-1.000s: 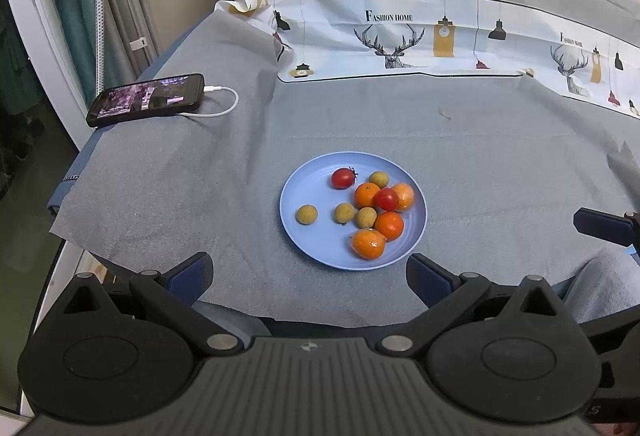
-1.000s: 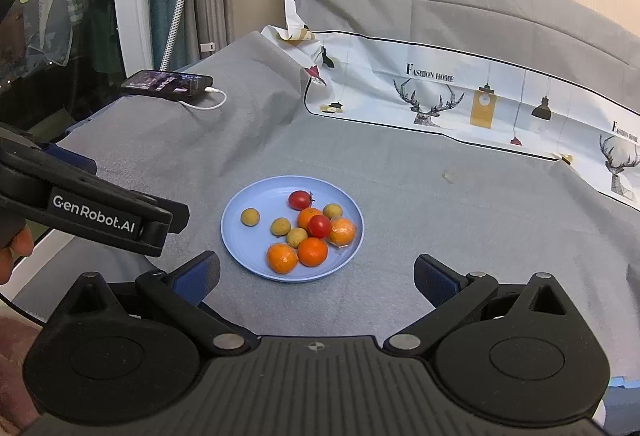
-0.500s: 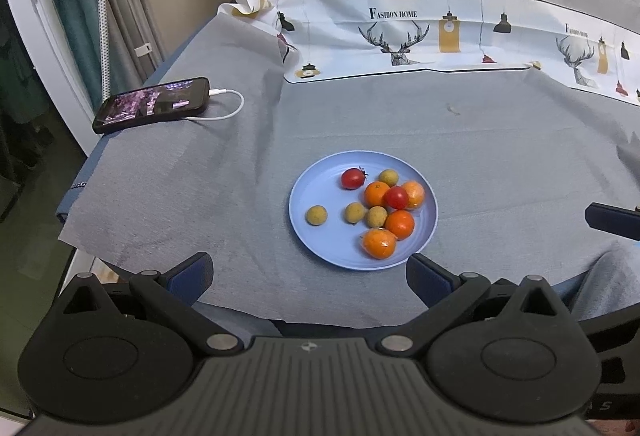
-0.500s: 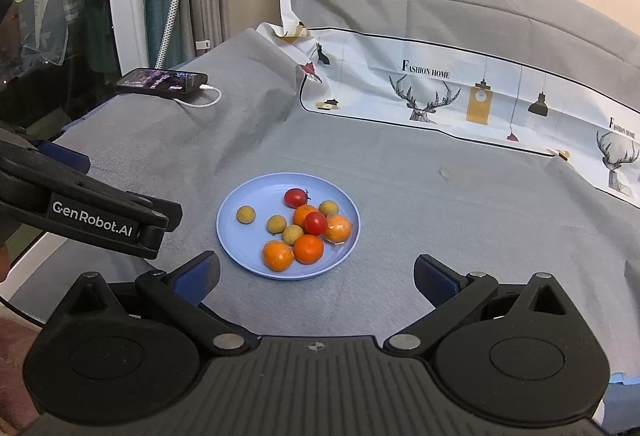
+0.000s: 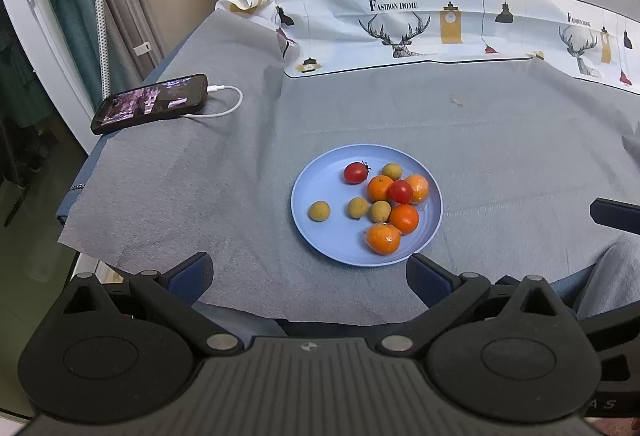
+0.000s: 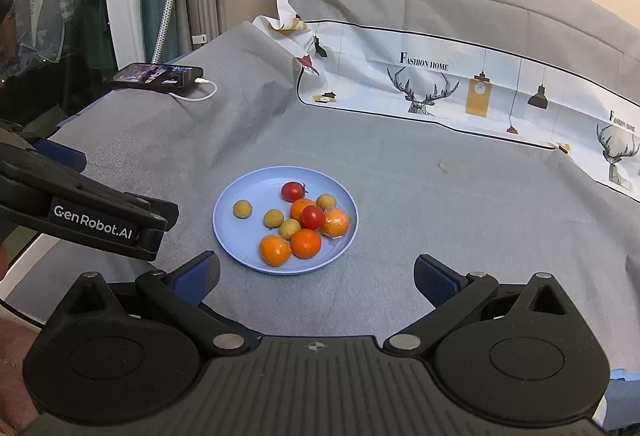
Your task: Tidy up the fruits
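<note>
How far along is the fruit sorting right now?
Nothing looks done yet: the oranges, tomatoes and small yellow-brown fruits all sit mixed on the blue plate. Nothing is in hand: the left tongs and right tongs are both open and empty, short of the plate. All the sorting remains; no other dish for the fruit is in view.
</note>
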The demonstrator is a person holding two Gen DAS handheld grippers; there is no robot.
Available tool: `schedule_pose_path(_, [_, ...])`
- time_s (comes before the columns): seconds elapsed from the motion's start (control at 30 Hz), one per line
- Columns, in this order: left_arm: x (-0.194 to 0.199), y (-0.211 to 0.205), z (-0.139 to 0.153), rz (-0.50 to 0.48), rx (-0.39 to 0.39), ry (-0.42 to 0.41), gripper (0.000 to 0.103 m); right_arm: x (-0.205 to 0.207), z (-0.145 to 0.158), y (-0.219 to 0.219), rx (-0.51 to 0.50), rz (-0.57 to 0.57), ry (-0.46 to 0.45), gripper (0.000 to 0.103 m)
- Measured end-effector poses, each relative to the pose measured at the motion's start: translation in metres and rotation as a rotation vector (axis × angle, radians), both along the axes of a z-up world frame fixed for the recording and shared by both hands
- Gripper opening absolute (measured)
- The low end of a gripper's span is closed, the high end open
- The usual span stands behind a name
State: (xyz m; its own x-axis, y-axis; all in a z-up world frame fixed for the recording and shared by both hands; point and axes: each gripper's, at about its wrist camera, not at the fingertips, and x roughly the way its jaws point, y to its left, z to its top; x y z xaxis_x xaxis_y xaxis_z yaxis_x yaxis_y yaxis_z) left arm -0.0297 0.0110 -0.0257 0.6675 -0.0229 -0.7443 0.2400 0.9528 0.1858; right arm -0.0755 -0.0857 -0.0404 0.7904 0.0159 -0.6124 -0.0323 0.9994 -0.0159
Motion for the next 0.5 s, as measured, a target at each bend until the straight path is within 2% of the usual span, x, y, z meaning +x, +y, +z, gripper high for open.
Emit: schedule_pose_path(0.5, [0.0015,0.0010,-0.0018,0.002,0.005,0.007,0.103,0.0006,-0.0007,0.0006,0.000,0.000,0.000,0.102])
